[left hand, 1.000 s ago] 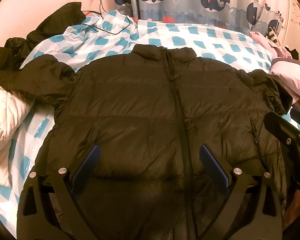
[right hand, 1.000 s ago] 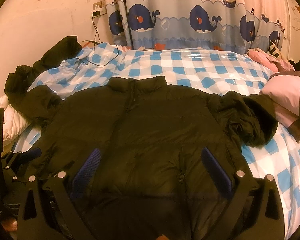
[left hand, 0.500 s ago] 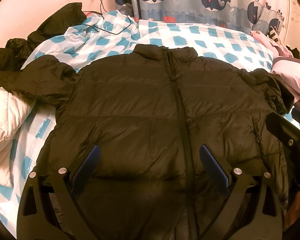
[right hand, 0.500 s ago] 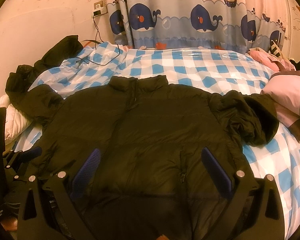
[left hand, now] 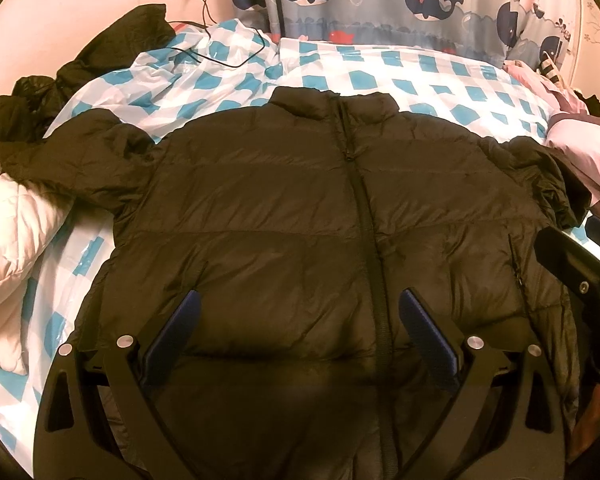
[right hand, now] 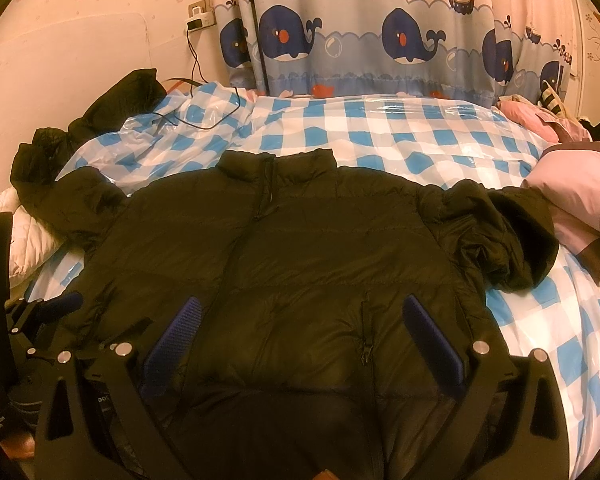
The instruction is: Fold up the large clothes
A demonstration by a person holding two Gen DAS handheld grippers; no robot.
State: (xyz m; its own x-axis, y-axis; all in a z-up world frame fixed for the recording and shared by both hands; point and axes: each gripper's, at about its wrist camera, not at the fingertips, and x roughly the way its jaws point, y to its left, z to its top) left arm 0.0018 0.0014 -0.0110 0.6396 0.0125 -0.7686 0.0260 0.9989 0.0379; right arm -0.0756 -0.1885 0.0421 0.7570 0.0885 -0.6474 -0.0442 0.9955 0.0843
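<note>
- A dark puffer jacket [left hand: 284, 216] is spread front-up on the bed [right hand: 420, 136], zipped, with its collar [left hand: 332, 102] toward the curtain [right hand: 380, 40].
- The bed is covered by a glossy blue-and-white checked sheet [left hand: 440, 76].
- The left gripper [left hand: 298, 316] is held over the jacket's lower front; its blue-padded fingers [left hand: 176, 328] are spread wide apart, and nothing is gripped.
- The right gripper [right hand: 300, 322] is held over the lower right panel, near a pocket zip [right hand: 365, 350]; its fingers [right hand: 432, 340] are likewise wide apart and empty.
- One sleeve [left hand: 72, 160] is stretched out toward a white quilted cover [left hand: 16, 232].
- The other sleeve [right hand: 504, 236] is bunched up, just beside a pink pillow [right hand: 576, 196].
- Another dark garment [right hand: 112, 108] is heaped at the wall, near a black cable [right hand: 204, 120].
</note>
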